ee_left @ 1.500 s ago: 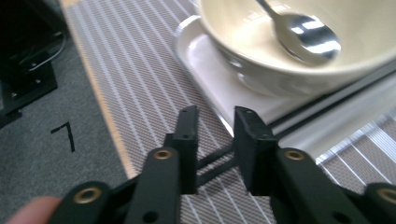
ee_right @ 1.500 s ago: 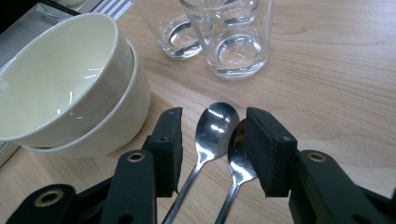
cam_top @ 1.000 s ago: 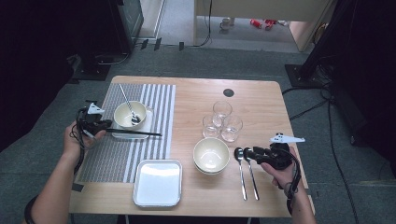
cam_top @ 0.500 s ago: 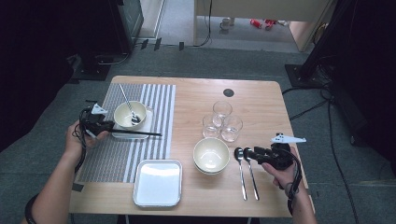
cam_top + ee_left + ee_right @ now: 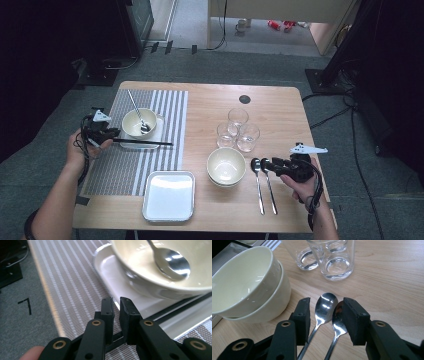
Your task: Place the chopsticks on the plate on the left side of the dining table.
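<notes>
On the striped mat (image 5: 125,165) (image 5: 70,277), a cream bowl (image 5: 136,124) (image 5: 150,270) with a spoon (image 5: 136,107) (image 5: 172,262) in it stands on a small white plate (image 5: 159,132) (image 5: 110,272). Black chopsticks (image 5: 145,143) (image 5: 185,307) lie along the plate's near edge. My left gripper (image 5: 111,134) (image 5: 117,302) sits at their left end, jaws a narrow slit apart with nothing in the gap. My right gripper (image 5: 267,162) (image 5: 325,305) hovers open over the heads of two spoons (image 5: 258,185) (image 5: 325,307) lying side by side on the table.
Two stacked cream bowls (image 5: 226,166) (image 5: 244,282) stand just left of the spoons. Three empty glasses (image 5: 237,119) (image 5: 337,260) cluster behind them. A white square tray (image 5: 169,196) lies near the front edge, partly on the mat.
</notes>
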